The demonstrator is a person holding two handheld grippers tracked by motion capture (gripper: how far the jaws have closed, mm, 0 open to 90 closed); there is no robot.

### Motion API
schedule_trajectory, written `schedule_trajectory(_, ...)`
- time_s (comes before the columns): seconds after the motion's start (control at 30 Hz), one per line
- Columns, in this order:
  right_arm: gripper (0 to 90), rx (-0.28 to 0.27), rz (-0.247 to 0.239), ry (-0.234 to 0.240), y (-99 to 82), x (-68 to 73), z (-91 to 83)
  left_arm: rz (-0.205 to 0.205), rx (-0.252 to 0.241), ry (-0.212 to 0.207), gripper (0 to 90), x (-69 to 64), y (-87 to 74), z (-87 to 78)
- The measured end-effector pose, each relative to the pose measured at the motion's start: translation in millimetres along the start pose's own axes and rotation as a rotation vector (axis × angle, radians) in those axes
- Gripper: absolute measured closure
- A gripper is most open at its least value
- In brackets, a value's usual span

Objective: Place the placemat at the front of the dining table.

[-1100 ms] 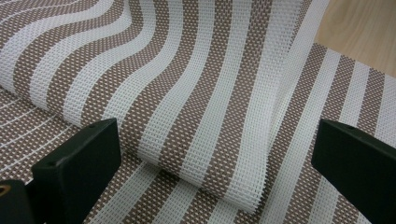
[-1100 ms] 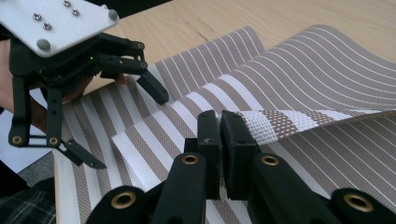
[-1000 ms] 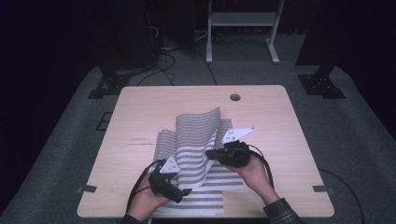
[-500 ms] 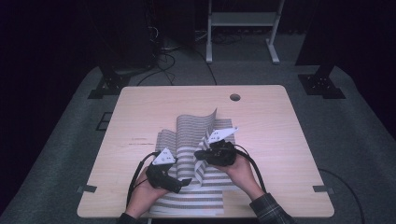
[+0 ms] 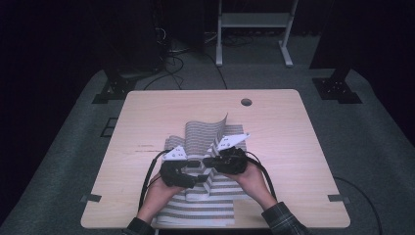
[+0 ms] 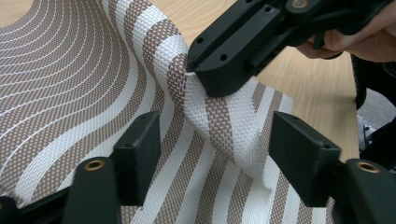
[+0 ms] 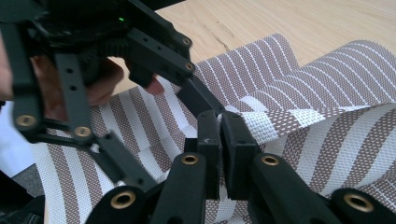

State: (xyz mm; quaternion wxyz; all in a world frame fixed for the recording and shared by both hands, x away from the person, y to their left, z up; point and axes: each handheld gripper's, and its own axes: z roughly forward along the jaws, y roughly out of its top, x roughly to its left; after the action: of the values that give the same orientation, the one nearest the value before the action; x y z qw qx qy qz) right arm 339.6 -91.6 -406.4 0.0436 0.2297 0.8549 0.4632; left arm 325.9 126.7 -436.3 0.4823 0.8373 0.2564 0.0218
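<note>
Dark room, pale wooden bench [image 5: 147, 117]: a brown-and-white striped woven mat [image 5: 205, 134] lies near the front edge, its fold pinched by the right gripper [image 7: 220, 140], while the left gripper [image 6: 215, 154], jaws just closing, straddles it untouched.

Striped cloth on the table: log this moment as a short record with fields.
cloth: brown-and-white striped cloth, part flat, part lifted into a fold
surface: wooden table
right gripper: shut on the cloth's raised fold
left gripper: jaws have just been closing, fold between them, pads not yet pressing
gripper spacing: close together, near table's front edge
</note>
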Motion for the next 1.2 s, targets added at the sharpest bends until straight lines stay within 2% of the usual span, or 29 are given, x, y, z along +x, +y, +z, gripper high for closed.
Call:
schedule_trajectory(0.13,86.4,-0.005,-0.002,0.000,0.7,0.2,-1.4,-0.009,0.025,-0.038,49.9,0.2,1.4,6.3)
schedule_trajectory(0.2,86.3,-0.004,-0.003,0.001,1.2,0.5,-1.5,-0.007,0.037,-0.040,55.2,0.0,2.1,8.1)
schedule_trajectory(0.3,85.4,-0.006,-0.003,0.000,1.0,0.5,-1.3,-0.032,0.061,-0.037,64.5,0.9,3.3,9.3)
schedule_trajectory(0.4,80.8,-0.014,0.010,0.008,0.9,-0.5,-1.2,-0.035,0.092,-0.019,76.3,0.8,3.9,11.3)
schedule_trajectory(0.5,70.0,-0.035,0.016,0.003,1.2,-1.5,-3.9,-0.061,0.106,-0.012,85.0,3.5,3.9,12.4)
schedule_trajectory(0.57,65.3,-0.054,0.018,-0.014,1.3,-1.6,-8.2,-0.066,0.110,-0.002,86.3,4.4,3.9,12.4)
schedule_trajectory(0.7,61.2,-0.089,0.032,-0.042,-0.3,-5.4,-22.1,-0.046,0.107,0.023,86.5,2.7,3.8,10.8)
schedule_trajectory(0.83,55.2,-0.082,0.039,-0.072,-8.2,-9.5,-35.3,-0.033,0.111,0.029,86.4,0.8,3.8,10.4)
schedule_trajectory(0.97,52.8,-0.075,0.030,-0.132,-27.9,-9.9,-49.1,-0.025,0.104,0.042,86.3,-0.8,4.2,8.7)
schedule_trajectory(1.2,49.3,-0.052,0.051,-0.182,-60.6,-10.9,-67.3,-0.016,0.091,0.046,86.3,-2.7,5.0,3.8)
